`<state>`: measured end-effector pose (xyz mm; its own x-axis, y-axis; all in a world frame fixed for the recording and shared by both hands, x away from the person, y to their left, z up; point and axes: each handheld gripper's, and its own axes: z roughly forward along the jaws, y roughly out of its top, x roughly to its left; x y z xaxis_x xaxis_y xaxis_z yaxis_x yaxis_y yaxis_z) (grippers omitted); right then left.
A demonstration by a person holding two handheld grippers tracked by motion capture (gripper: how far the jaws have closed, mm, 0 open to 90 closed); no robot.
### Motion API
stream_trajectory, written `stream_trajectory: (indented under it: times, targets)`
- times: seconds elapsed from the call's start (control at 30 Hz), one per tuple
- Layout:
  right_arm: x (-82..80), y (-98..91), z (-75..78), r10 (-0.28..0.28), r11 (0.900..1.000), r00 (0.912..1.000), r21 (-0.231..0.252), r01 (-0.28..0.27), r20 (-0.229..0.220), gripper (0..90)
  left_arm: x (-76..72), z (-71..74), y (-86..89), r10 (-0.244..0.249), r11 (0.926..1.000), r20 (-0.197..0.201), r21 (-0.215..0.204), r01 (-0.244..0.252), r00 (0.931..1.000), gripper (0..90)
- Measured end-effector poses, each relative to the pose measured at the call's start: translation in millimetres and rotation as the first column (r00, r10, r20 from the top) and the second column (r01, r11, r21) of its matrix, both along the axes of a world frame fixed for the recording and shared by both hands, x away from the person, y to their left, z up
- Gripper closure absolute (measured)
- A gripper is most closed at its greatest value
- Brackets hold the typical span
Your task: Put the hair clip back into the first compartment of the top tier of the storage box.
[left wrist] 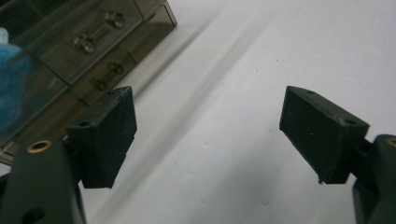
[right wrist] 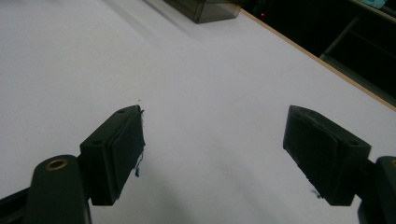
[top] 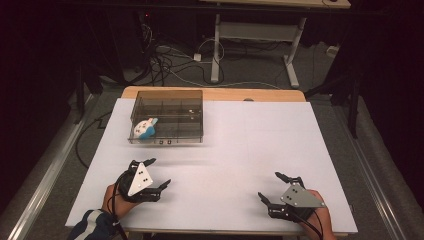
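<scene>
The left gripper (left wrist: 208, 135) has its 2 matte black, blocky jaws spread wide over bare white table (left wrist: 261, 70), nothing between them. Past the left jaw its view catches the smoky clear-plastic box (left wrist: 93, 51), with metal studs on the wall and a blur of blue inside. The high view resolves that as a white-and-blue soft toy (top: 145, 128) in the box's near-left compartment, at the table's far left. The right gripper (right wrist: 212, 156) is equally wide and empty; its view adds the table's wooden edge (right wrist: 317, 58).

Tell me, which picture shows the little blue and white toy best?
The high view: the toy sits whole inside the clear box. The left gripper view catches just a blurry blue edge; the right gripper view shows a box corner.
</scene>
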<state>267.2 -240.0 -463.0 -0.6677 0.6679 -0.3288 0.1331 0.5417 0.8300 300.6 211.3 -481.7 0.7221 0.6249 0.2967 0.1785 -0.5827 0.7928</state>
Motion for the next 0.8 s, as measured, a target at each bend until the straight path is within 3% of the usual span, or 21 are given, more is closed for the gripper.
stream_trajectory:
  times: [0.37,0.8]
  targets:
    - [-0.2,-7.0,-0.1,-0.016,0.9998,0.9999,0.008,0.016,0.000,21.0,-8.0,-11.0,13.0,0.020,0.9998,-0.053,0.006,-0.019,0.9984,18.3]
    - [-1.2,-7.9,1.5,-0.017,0.9998,0.9998,0.010,0.017,0.010,21.0,-14.2,-7.2,14.2,0.018,0.9998,-0.029,-0.005,-0.019,0.9994,18.3]
